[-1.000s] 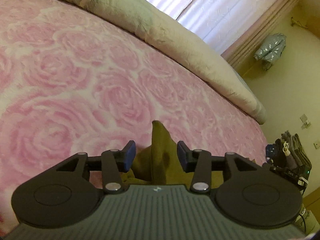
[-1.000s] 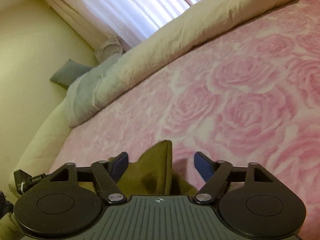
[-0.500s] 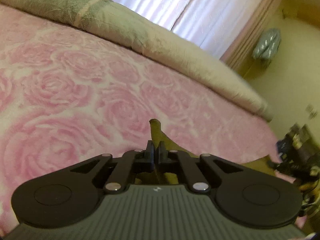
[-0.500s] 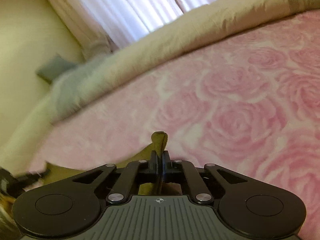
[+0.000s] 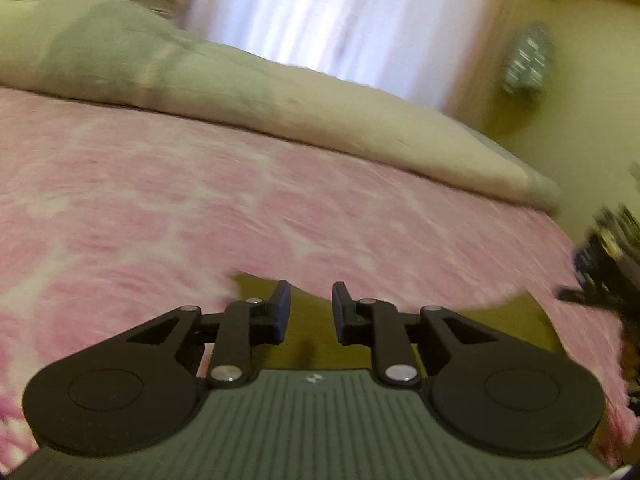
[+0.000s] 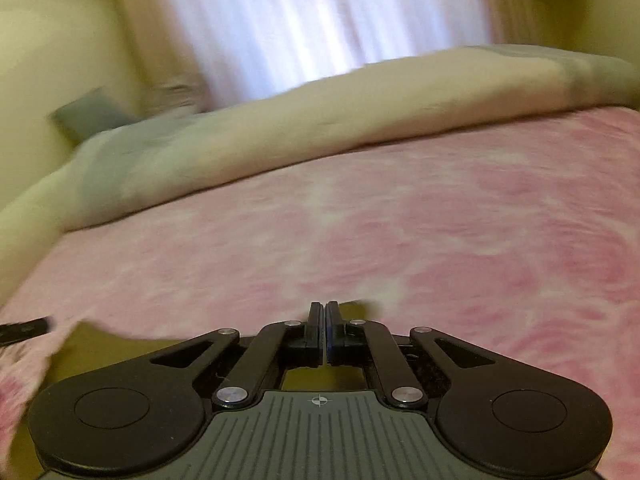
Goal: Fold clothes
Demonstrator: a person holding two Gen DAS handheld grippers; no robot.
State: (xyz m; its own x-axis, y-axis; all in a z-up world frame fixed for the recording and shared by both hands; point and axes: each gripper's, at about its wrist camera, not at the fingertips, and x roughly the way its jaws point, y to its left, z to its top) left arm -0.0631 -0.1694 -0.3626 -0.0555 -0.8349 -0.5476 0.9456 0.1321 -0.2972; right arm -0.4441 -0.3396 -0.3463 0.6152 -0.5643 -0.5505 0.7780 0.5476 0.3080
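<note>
Your left gripper (image 5: 308, 306) has its jaws spread, with nothing between the blue pads (image 5: 283, 312); it hangs over the olive-green garment (image 5: 304, 344), which lies flat on the pink rose-print bedspread (image 5: 160, 208) directly below and ahead of the fingers. From this camera the cloth is a plain, dull olive sheet with no print, its far edge running as a gentle curve across the bedspread from the left finger out toward the right. Your right gripper (image 6: 323, 330) has its jaws pressed together; a sliver of olive edge shows just right of the tips, but motion blur keeps you from telling whether any cloth is pinched between them. Below it, the same olive-green garment (image 6: 100, 344) spreads to the left, smooth and unwrinkled, with a pale strip of bedspread overlapping its left corner. Both views are smeared. A rolled cream-and-grey duvet (image 5: 248, 92) lies along the far side of the bed under the white curtain (image 5: 340, 16).
</note>
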